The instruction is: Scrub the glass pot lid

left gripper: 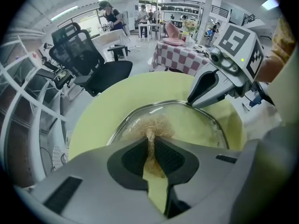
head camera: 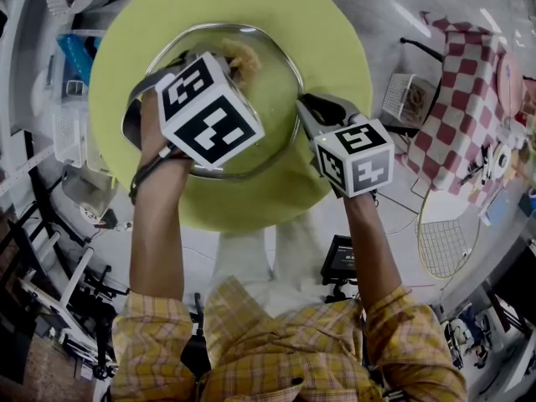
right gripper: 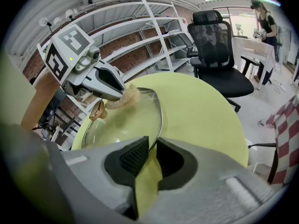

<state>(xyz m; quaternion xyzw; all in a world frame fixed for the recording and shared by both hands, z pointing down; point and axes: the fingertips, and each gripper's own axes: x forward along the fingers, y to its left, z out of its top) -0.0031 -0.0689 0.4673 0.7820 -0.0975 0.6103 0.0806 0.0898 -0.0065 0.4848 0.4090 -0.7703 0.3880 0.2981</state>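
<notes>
Lid (right gripper: 124, 125) in right gripper (right gripper: 150, 148); scrubber (left gripper: 156, 126) in left gripper (left gripper: 152, 150)

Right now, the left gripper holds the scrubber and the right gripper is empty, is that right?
Not quite. The right gripper is not empty: the right gripper view shows it shut on the rim of the lid. The left gripper does hold the scrubber.

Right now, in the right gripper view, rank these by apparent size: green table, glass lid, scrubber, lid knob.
1. green table
2. glass lid
3. scrubber, only partly visible
4. lid knob, barely smaller than the scrubber, so this is a close call
</notes>
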